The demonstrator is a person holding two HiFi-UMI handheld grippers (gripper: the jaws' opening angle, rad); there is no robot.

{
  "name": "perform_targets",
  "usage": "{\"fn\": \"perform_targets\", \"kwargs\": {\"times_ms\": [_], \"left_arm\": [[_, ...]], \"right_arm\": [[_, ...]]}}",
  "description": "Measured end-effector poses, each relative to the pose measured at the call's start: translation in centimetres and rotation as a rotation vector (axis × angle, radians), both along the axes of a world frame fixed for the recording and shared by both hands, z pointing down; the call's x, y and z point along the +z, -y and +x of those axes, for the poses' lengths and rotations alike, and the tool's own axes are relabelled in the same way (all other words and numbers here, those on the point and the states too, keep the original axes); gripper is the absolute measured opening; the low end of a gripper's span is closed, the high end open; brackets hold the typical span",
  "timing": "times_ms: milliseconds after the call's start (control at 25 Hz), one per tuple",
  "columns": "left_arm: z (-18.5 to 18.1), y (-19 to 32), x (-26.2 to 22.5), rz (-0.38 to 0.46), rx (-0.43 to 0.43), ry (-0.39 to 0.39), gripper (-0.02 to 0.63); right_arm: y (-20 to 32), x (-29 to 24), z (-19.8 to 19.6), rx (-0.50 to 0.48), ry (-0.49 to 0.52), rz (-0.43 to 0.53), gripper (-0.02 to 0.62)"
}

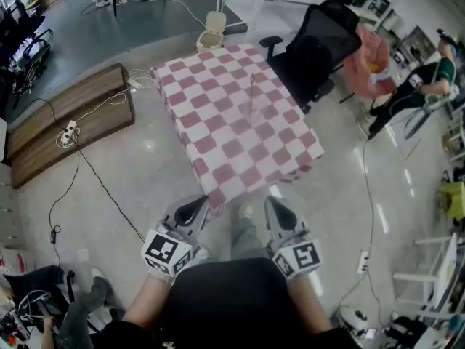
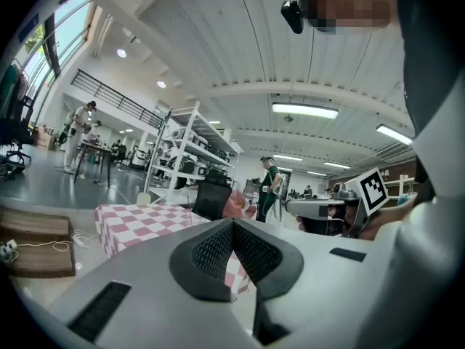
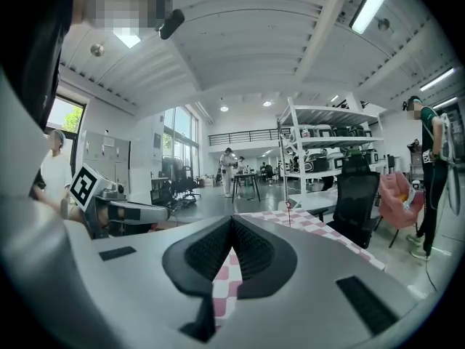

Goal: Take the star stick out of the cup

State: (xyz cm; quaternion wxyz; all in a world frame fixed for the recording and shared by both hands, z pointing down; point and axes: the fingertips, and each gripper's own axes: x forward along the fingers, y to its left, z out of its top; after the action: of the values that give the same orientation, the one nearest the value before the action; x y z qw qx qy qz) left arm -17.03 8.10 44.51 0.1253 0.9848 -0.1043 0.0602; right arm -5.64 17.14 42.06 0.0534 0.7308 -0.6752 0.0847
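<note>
Lower left of centre, head view: the left gripper [image 1: 194, 209] is held low against the body. Its jaws are pressed together tip to tip with nothing between them, which the left gripper view [image 2: 232, 222] confirms.

Upper centre: a table [image 1: 218, 126] draped in pink-and-white checked cloth is noted, well apart from both tools. A thin upright rod, taken to be the star stick [image 1: 251, 93], is seen standing near the middle of the cloth. In the right gripper view it appears right of centre with a small red tip [image 3: 289, 213]. The cup cannot be made out in any view.

Lower right of centre: the right gripper [image 1: 279, 211] is likewise closed on nothing.

Upper right: a black office chair [image 1: 316, 46] is set just beside the table's far corner.

The approach is judged not yet begun. For a clean extraction:
- One gripper should be opened before arrival and brought in level around the shaft, above where the rim is expected.
- It should be closed firmly and the stick drawn straight up along its own axis, so the cup is not tipped.
- The other gripper may be used to steady the cup if it proves light.

Risk: the thin rod may be knocked by jaws left closed.
</note>
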Motion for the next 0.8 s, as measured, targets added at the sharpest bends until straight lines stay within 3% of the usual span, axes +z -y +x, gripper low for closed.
{"fn": "perform_targets", "kwargs": {"times_ms": [360,800], "left_arm": [[8.7,4.5,0.2,0.008,-0.055,0.049,0.04],[18.8,10.0,-0.1,0.037,-0.155,0.123,0.04]], "right_arm": [[6.0,0.5,8.6,-0.088,0.044,0.014,0.008],[13.6,1.2,18.8,-0.267,0.083,0.0,0.008]]}}
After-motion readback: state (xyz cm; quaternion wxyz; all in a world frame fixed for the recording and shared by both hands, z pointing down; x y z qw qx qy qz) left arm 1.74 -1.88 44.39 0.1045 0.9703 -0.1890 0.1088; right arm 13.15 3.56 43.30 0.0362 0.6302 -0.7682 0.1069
